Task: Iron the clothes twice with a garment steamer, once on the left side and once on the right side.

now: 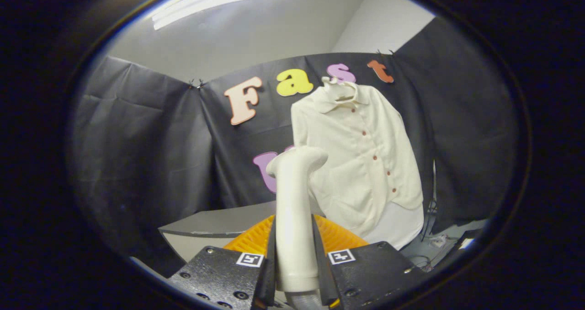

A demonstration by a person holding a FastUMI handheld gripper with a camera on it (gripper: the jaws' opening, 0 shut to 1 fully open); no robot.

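- Two black fingers (274, 259) closed on the white handle of the garment steamer (295, 209), one pressing each side, so the gripper (295, 264) firmly clamped around it.
- Steamer upright between the fingers, its rounded head bent toward the right at the top, overlapping the lower left edge of the shirt; touching the cloth or not, cannot tell.
- Square marker tags (341, 256) on the gripper's black body, one beside each finger.
- Orange ribbed basket (336, 237) just beyond the fingers, partly hidden behind the steamer handle.
- Cream shirt (365, 154) with a row of brownish buttons down the front, hung on a white hanger (340, 88) against the black cloth wall (146, 150), beyond and to the right of the steamer head.
- Grey table edge (215, 223) ahead and to the left, below the cloth wall.
- Loose cables (432, 241) low on the right past the shirt's hem.
- Bright ceiling light (201, 1) overhead.
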